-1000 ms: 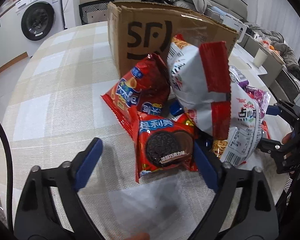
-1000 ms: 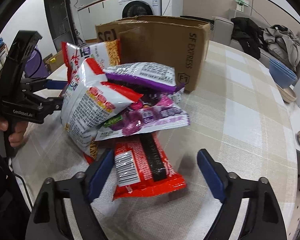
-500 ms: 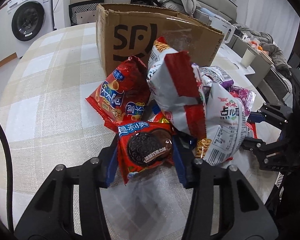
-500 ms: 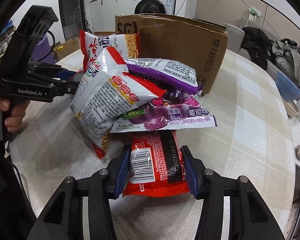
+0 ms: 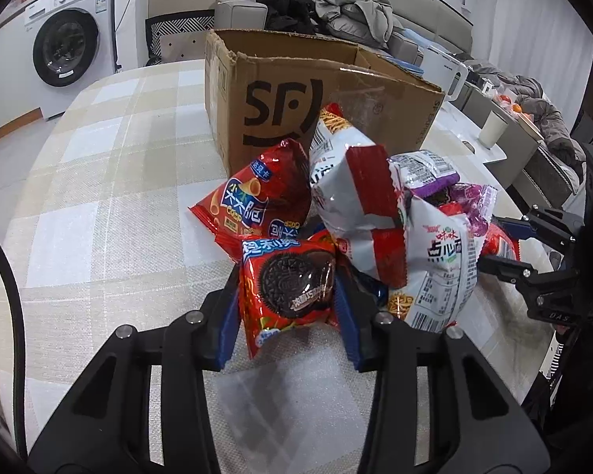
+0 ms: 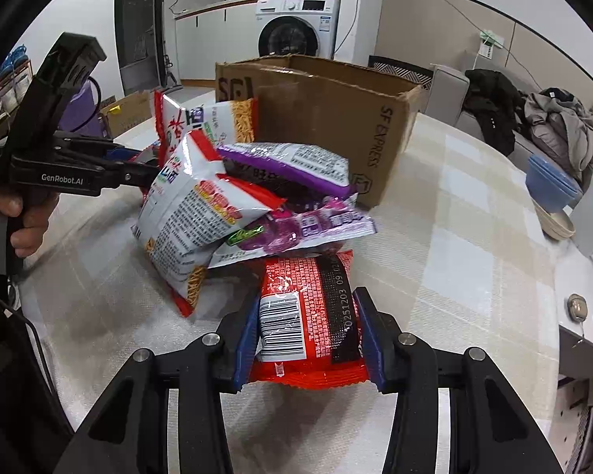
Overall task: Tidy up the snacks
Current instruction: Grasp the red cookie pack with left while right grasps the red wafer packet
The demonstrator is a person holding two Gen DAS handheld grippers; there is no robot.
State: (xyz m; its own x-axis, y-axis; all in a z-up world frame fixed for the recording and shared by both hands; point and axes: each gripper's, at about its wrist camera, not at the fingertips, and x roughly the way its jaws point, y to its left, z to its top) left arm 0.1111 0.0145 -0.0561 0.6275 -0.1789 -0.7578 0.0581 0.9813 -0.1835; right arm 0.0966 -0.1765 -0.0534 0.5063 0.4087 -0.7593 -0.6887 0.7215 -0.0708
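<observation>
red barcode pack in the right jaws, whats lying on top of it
A purple candy bag overlaps the far end of the red pack, with a white noodle bag and another purple bag stacked higher. The covered far end cannot be seen.

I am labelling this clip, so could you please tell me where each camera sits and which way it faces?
Left wrist: sits on the left gripper, looking along its blue-padded fingers, closed on the red chocolate-cookie packet, toward the brown cardboard SF box; the right gripper shows at right.
Right wrist: sits on the right gripper, closed on the red barcoded snack packet, facing the same box from the opposite side of the pile; the left hand holding its gripper shows at left.
Shared: the box, the white-and-red noodle-snack bag, the checked tablecloth.
</observation>
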